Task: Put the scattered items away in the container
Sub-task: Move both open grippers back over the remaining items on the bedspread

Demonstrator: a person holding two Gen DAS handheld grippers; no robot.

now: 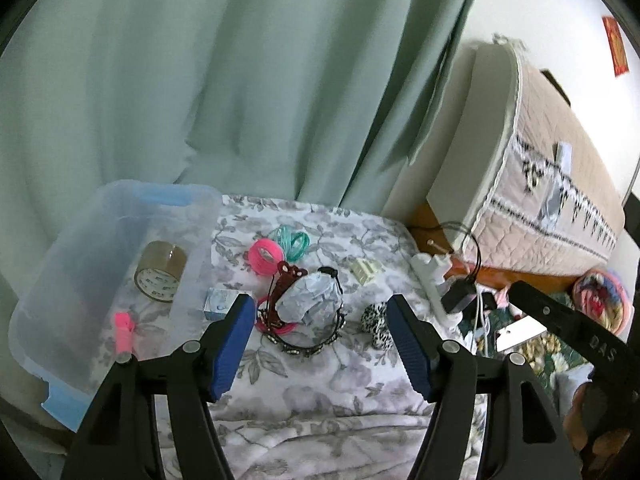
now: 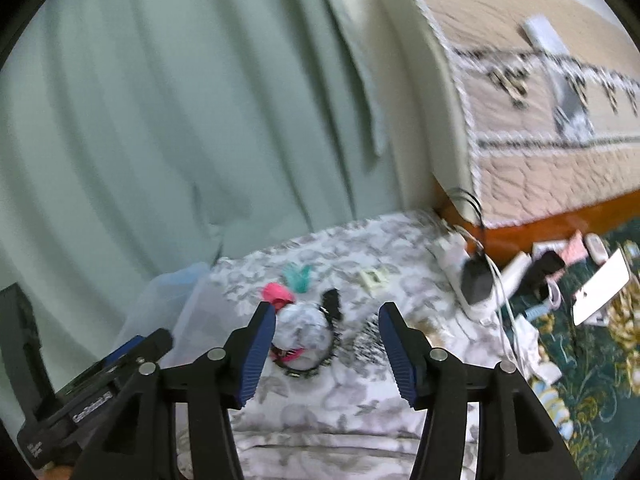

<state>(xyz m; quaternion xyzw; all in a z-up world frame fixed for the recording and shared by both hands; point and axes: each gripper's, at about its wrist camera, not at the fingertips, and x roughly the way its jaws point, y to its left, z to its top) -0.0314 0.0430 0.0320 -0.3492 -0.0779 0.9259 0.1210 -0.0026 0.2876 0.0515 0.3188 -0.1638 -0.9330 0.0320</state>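
Floral bedspread point(image 1: 320, 384) | left gripper point(image 1: 322, 312) jaws apart, empty | right gripper point(image 2: 327, 322) jaws apart, empty | tape roll point(image 1: 160, 276) inside clear container point(image 1: 60, 280)

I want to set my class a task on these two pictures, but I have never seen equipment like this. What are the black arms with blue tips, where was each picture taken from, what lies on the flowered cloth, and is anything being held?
The black arms are handheld grippers, one in each of a person's hands, each carrying a camera that looks along its two blue-padded fingers. One picture looks out from the left gripper, the other from the right gripper. Both are open and hold nothing.

On the flowered cloth lie a crumpled paper ball inside a studded black band, pink hair ties, teal hair ties, a small blue box and a spotted scrunchie.

The clear plastic container at the left already holds a tape roll and a pink marker.
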